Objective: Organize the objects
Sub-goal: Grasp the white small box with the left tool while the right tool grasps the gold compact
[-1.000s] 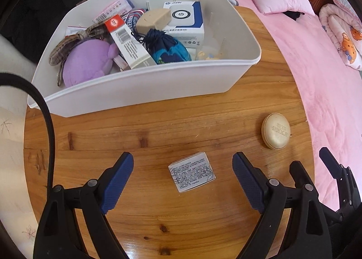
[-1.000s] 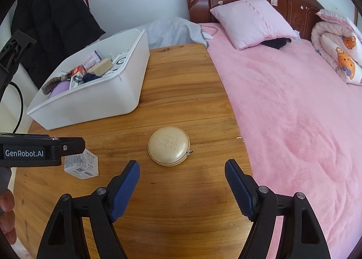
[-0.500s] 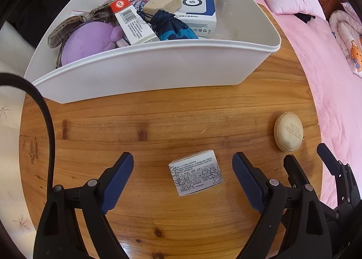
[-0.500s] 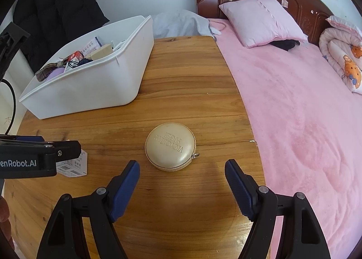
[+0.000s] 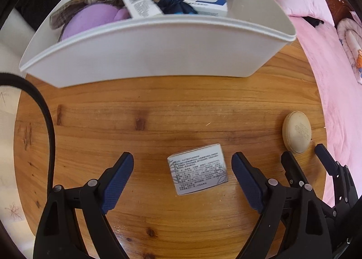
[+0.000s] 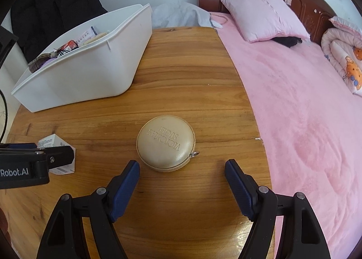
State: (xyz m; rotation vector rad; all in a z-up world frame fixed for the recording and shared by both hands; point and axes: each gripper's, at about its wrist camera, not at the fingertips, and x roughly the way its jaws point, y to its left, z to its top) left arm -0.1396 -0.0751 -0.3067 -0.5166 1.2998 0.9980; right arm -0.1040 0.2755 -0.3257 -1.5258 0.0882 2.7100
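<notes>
A small white printed box (image 5: 198, 168) lies on the wooden table (image 5: 158, 114) between the open fingers of my left gripper (image 5: 182, 175), nearer the right finger. It also shows in the right wrist view (image 6: 53, 141), partly hidden behind the left gripper body. A round beige zip case (image 6: 166, 143) lies just ahead of my open, empty right gripper (image 6: 182, 176); it also shows in the left wrist view (image 5: 296, 131). A white bin (image 5: 147, 55) holding several items stands at the table's back left.
A pink bed (image 6: 305, 100) with a pink pillow (image 6: 264, 17) runs along the table's right edge. A dark coat (image 6: 52, 3) hangs behind the bin. A black cable (image 5: 47, 118) loops at the left.
Both grippers have moved forward and lower toward the table. The white box and the beige case now sit closer to the fingers. Nothing was taken hold of.
</notes>
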